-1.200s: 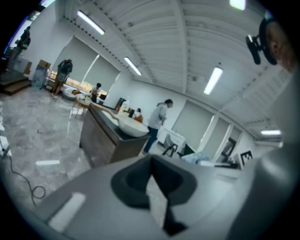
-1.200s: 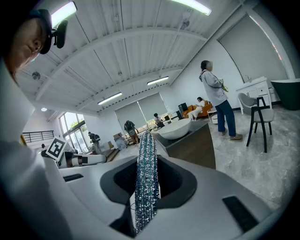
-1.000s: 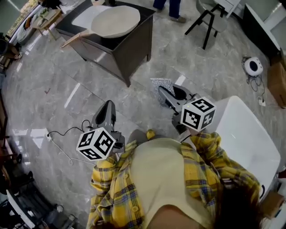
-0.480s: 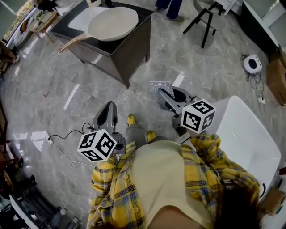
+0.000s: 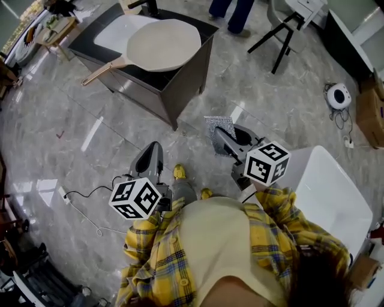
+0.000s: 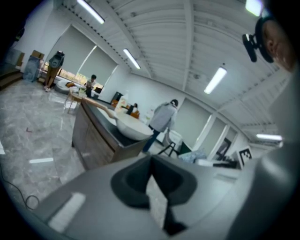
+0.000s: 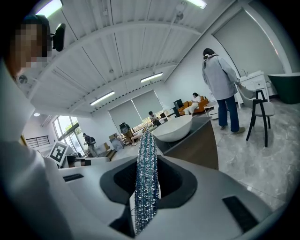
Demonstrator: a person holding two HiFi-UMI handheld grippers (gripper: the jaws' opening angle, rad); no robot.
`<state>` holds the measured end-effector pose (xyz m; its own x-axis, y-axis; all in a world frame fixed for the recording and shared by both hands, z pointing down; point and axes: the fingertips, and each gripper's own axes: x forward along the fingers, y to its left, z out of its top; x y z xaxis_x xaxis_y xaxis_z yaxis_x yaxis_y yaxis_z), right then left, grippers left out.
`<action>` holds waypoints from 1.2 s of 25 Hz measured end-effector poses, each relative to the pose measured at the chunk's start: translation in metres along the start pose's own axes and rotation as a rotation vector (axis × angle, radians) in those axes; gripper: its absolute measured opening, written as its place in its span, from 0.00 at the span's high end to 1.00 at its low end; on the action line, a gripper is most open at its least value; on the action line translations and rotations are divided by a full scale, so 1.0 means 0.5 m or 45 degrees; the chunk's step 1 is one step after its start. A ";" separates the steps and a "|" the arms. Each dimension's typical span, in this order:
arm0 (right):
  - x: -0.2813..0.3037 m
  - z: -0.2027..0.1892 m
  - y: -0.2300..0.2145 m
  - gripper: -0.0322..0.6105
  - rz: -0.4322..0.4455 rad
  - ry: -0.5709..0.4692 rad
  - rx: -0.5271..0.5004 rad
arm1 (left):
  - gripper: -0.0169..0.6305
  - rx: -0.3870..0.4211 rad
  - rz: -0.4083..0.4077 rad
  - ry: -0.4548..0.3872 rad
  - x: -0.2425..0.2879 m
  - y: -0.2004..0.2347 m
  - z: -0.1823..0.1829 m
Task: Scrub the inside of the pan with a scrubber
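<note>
**On the marble floor, short of the worktop: scrubber gripped, pan waiting**

Across the grey marble floor [image 5: 78, 120] from a dark worktop [image 5: 187, 71], a person [image 5: 210, 252] in yellow plaid stands with a tool in each hand, both aimed ahead at the worktop and tipped slightly down. The right tool [image 7: 146, 190] is clenched on a glittering silver scrubber [image 7: 146, 164], which stands on edge between the pads and rises well above their tips. The left tool [image 6: 151, 164] is clenched as well, its pads pressed together with nothing between them. The pale pan [image 5: 163, 43] lies flat on the worktop, well apart from both tools, its wooden handle [image 5: 102, 65] jutting past the worktop's edge. A thin cable [image 5: 84, 195] loops over the floor near the left tool. Beyond the worktop, a bystander [image 5: 231, 12] stands near a black stool [image 5: 282, 33], seen only from the legs down in the head view.
</note>
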<state>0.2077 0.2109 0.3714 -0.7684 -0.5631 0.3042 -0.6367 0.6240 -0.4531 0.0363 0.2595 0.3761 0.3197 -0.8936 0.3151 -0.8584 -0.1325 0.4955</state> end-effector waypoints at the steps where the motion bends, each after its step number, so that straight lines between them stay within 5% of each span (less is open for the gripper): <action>1: 0.018 0.005 0.000 0.82 0.001 0.003 0.001 | 0.96 -0.006 0.000 0.002 0.009 0.014 0.008; 30: 0.315 0.239 0.000 0.82 0.018 -0.088 -0.080 | 0.96 -0.011 -0.045 -0.004 0.177 0.228 0.197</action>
<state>0.0948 0.0574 0.3189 -0.7724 -0.5887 0.2384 -0.6302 0.6639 -0.4025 -0.0730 0.1231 0.3807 0.3486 -0.8897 0.2948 -0.8431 -0.1603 0.5133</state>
